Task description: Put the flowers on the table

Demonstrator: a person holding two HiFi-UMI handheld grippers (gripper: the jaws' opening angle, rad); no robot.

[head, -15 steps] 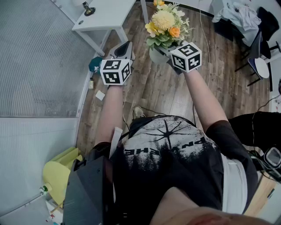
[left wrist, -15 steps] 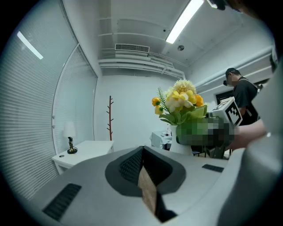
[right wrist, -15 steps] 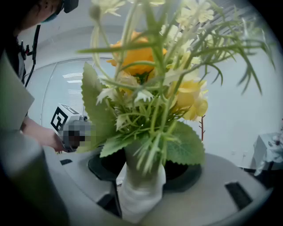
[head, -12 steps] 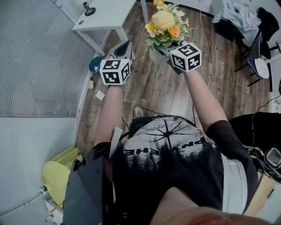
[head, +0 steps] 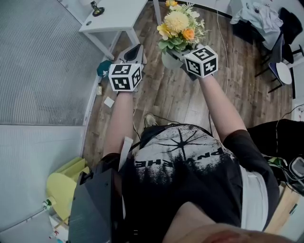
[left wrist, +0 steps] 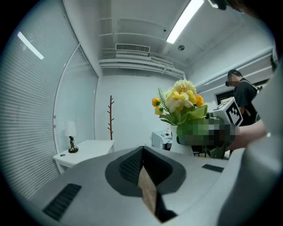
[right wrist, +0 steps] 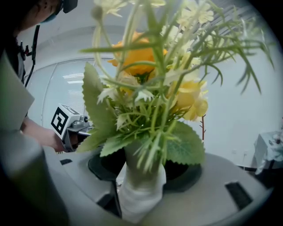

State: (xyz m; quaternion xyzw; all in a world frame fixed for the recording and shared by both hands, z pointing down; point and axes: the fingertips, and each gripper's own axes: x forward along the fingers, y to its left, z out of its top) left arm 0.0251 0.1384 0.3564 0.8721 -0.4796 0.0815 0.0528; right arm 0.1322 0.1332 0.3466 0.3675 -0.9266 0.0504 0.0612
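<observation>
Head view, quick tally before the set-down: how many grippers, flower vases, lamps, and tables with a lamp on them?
Grippers: 2, left gripper and right gripper
Vase with flowers: 1
Lamp: 1
Table bearing the lamp: 1
Total: 5

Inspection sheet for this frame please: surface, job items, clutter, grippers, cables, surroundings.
Surface: white table, top left, carries a small lamp.
Job's things: flowers in a white vase, carried above the wooden floor, not yet on the table.
Clutter: paper scrap and teal object by the wall; clothes on a chair.
Grippers: right gripper shut on the white vase; left gripper shut, empty.
Cables: white cable across the floor.
Surroundings: blinds at left; coat stand; second person.
</observation>
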